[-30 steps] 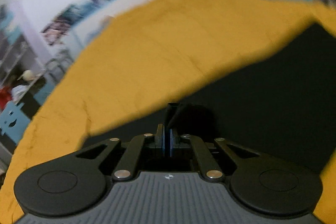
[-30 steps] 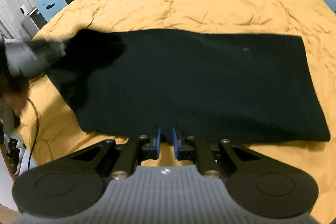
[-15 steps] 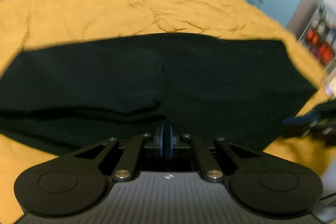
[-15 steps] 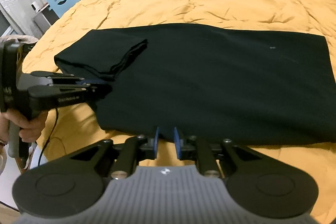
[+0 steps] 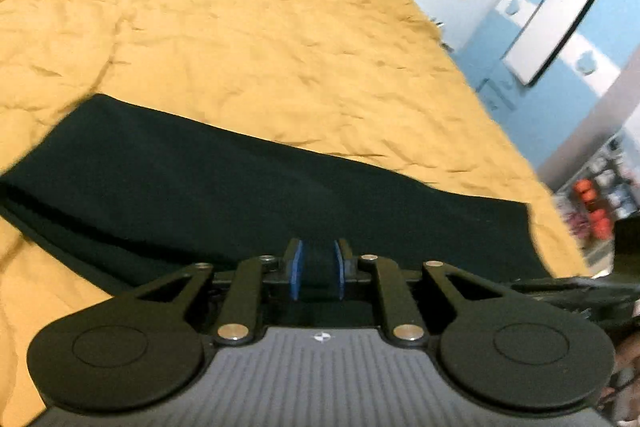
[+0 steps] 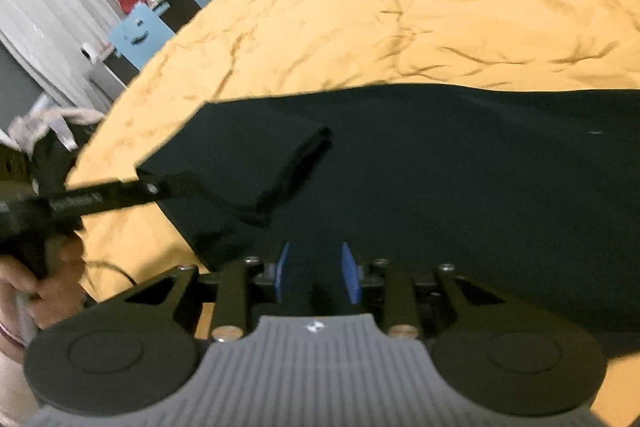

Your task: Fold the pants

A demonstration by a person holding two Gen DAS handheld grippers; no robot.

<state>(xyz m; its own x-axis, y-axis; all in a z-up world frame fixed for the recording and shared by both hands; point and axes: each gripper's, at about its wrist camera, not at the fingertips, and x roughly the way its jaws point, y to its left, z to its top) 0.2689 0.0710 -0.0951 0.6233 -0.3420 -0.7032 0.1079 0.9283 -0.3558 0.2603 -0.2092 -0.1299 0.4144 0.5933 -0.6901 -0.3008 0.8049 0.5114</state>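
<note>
Black pants lie flat across an orange bedspread, folded lengthwise, with one end folded back over itself. My left gripper is open over the pants' near edge; the jaws stand a little apart with black cloth behind them. In the right wrist view the left gripper's fingers reach the corner of the folded-back end. My right gripper is open over the near edge of the pants, with dark cloth between the blue pads.
The bedspread fills most of both views. Blue and white cupboards stand past the bed's right side. Shelves, a blue chair and a white curtain stand to the left. A hand holds the left gripper.
Both grippers have opened from shut. The left one let go of the pants end, which now lies folded back. Both have moved in over the pants' near edge.
</note>
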